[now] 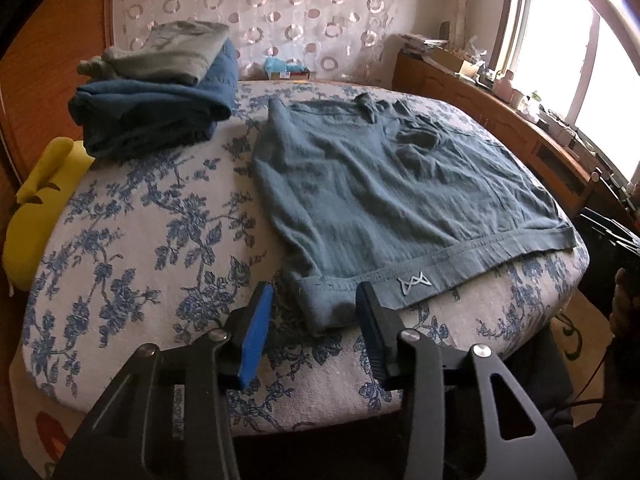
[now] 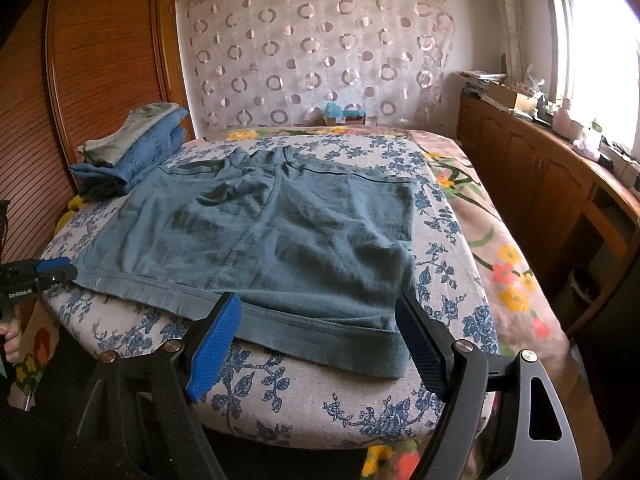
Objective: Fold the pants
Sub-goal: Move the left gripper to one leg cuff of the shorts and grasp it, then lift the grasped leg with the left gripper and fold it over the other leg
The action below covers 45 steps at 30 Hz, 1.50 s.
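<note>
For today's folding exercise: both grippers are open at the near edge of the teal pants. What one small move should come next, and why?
Probably ease both grippers forward and close them on the near corners. The pants lie flat and unfolded on the floral cloth; the left gripper brackets the near left corner, the right gripper the near right corner, both open and holding nothing.

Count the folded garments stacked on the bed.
2 visible: a grey-green garment on top, a blue denim one beneath it, at the bed's far left corner beside the spread pants. More may hide underneath.
</note>
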Available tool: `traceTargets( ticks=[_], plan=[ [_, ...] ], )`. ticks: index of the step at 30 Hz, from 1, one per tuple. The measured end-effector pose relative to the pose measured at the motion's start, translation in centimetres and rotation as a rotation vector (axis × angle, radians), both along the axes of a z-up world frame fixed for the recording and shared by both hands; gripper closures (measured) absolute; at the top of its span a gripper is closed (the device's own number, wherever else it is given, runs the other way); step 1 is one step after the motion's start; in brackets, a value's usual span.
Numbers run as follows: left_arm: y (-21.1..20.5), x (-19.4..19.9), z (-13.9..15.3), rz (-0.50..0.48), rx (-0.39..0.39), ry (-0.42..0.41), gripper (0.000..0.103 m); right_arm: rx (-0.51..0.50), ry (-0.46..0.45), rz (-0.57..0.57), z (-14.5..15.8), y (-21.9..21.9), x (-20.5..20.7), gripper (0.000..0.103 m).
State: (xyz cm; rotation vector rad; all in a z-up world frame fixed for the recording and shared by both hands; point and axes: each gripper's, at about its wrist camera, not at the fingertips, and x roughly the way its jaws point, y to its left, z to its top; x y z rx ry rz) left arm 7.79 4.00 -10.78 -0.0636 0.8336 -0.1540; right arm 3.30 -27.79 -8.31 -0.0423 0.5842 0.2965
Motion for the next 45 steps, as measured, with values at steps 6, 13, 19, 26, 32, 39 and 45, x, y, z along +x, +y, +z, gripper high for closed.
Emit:
traceTargets(
  ticks=[6, 13, 19, 26, 32, 39, 45],
  plan=[
    [-0.2, 0.0, -0.2, -0.019, 0.011, 0.002, 0.074, -0.006, 0.02, 0.004, -0.3, 0.2, 0.6, 0.022],
    [-0.9, -0.2, 1.6, -0.051, 0.014, -0.042, 0.094, -0.009, 0.035, 0.001, -0.1, 0.1, 0.7, 0.022],
    [-3.1, -0.3, 4.5, -0.114, -0.006, -0.102, 0.095, 0.001, 0.037, -0.007, 0.0, -0.4, 0.5, 0.021],
    [-6.8, 1.3, 6.0, -0.194, 0.01, -0.113, 0.095, 0.022, 0.035, -0.02, 0.2, -1.3, 0.3, 0.021],
    [-9.7, 2.6, 6.5, -0.255, -0.001, -0.102, 0.095, 0.026, 0.037, -0.024, 0.2, -1.8, 0.1, 0.022],
    [-14.7, 4.0, 7.8, -0.331, -0.009, -0.11, 0.095, 0.022, 0.033, -0.027, 0.4, -2.9, -0.4, 0.022],
    [-19.1, 5.1, 9.0, -0.405, -0.028, -0.109, 0.095, 0.02, 0.036, -0.046, 0.6, -4.3, -1.0, 0.022]
  ],
)
